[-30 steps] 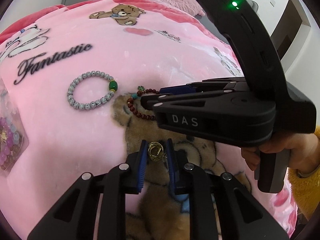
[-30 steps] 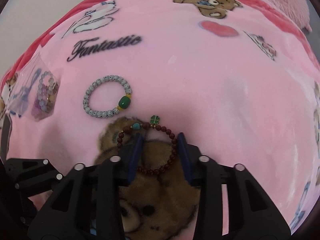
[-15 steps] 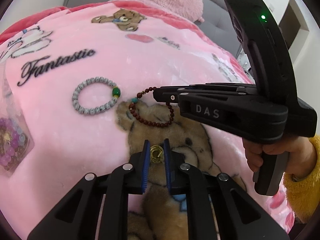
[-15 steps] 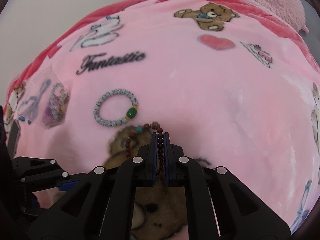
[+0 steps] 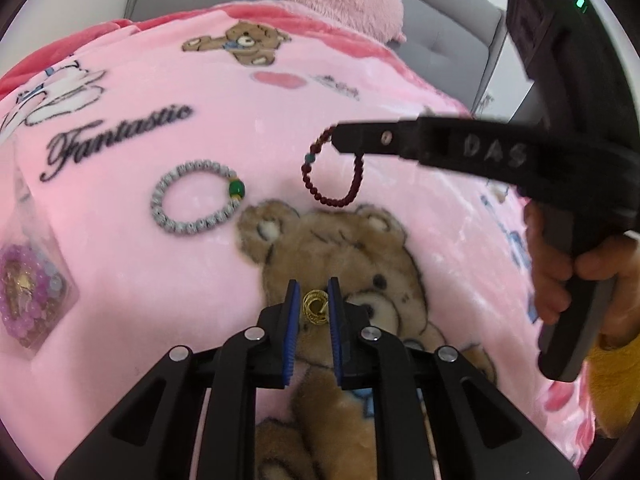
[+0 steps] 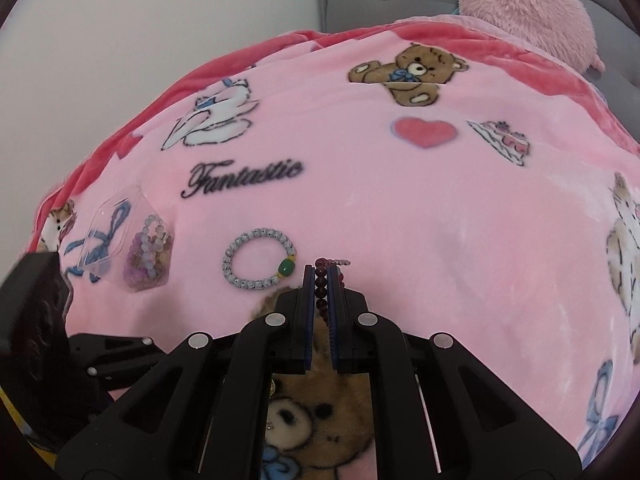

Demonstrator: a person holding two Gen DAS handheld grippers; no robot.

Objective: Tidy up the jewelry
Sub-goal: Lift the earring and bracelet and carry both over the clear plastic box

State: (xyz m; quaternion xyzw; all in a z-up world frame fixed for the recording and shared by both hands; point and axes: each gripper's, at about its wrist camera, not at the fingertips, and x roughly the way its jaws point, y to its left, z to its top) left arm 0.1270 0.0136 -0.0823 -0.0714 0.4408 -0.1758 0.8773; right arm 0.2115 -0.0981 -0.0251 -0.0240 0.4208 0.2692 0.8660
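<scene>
My left gripper (image 5: 314, 294) is shut on a small gold ring (image 5: 315, 307) and holds it just above the pink blanket (image 5: 140, 288). My right gripper (image 6: 320, 276) is shut on a dark red bead bracelet (image 6: 321, 286). In the left wrist view that bracelet (image 5: 334, 178) hangs in a loop from the right gripper's tips (image 5: 340, 142), lifted off the blanket. A grey bead bracelet with a green bead (image 5: 196, 196) lies flat on the blanket, left of the red one; it also shows in the right wrist view (image 6: 258, 253).
A clear plastic box with purple bead jewelry (image 6: 138, 250) lies at the left edge of the blanket, also in the left wrist view (image 5: 28, 292). A pink fluffy pillow (image 6: 528, 12) and a grey headboard are at the back. The blanket's left side drops off.
My right gripper closed on the red bracelet and lifted it up off the blanket. My left gripper closed on the gold ring and rose with it.
</scene>
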